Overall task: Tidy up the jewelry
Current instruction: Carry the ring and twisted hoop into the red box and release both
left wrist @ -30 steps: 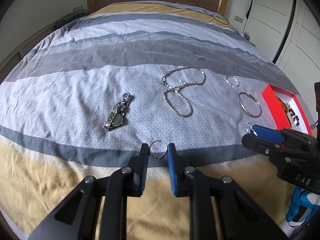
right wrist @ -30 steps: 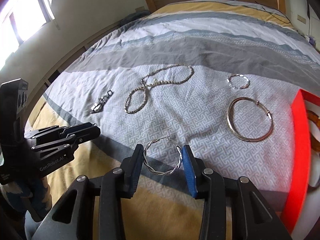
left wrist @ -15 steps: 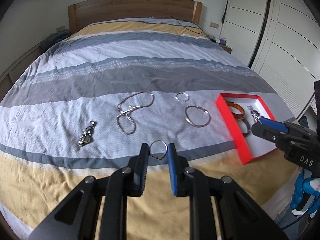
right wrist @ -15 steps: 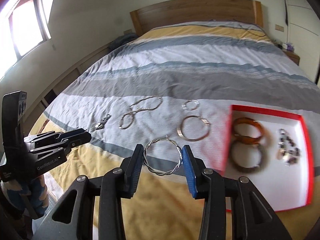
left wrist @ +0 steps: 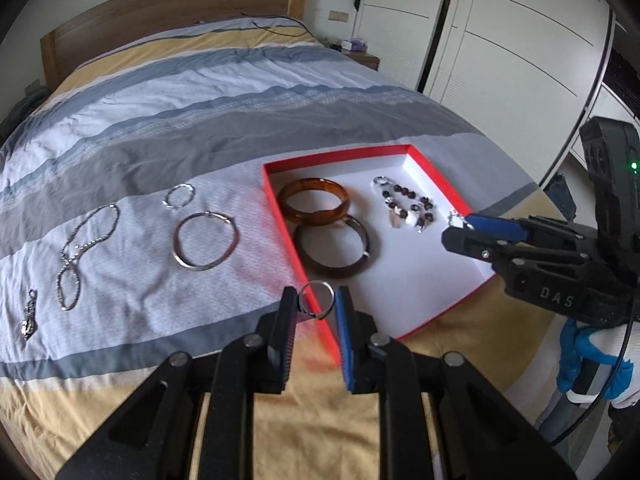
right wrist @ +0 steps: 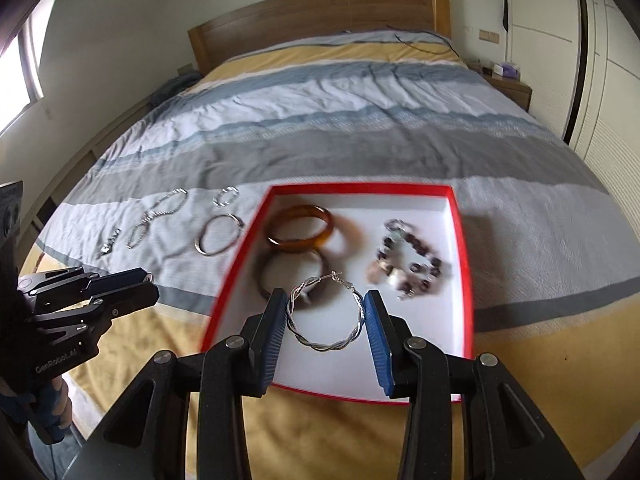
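Observation:
My left gripper (left wrist: 316, 306) is shut on a small silver ring (left wrist: 316, 305) and holds it above the near left edge of the red box (left wrist: 294, 240). My right gripper (right wrist: 325, 314) is shut on a twisted silver hoop earring (right wrist: 325, 316) and holds it above the white inside of the red box (right wrist: 466, 280). The box holds an amber bangle (left wrist: 314, 200), a dark bangle (left wrist: 332, 248) and a beaded bracelet (left wrist: 406, 204). On the bedspread left of the box lie a silver bangle (left wrist: 206, 246), a small silver hoop (left wrist: 179, 196), a chain necklace (left wrist: 82, 248) and a watch (left wrist: 29, 314).
The jewelry lies on a striped grey, white and yellow bedspread (left wrist: 160, 128). A wooden headboard (right wrist: 320, 20) stands at the far end. White wardrobe doors (left wrist: 500, 40) stand to the right, with a bedside table (right wrist: 508, 88) near them.
Both grippers have swung right with their pieces, from above the loose jewelry to above the red box. The box now fills the middle of both views.

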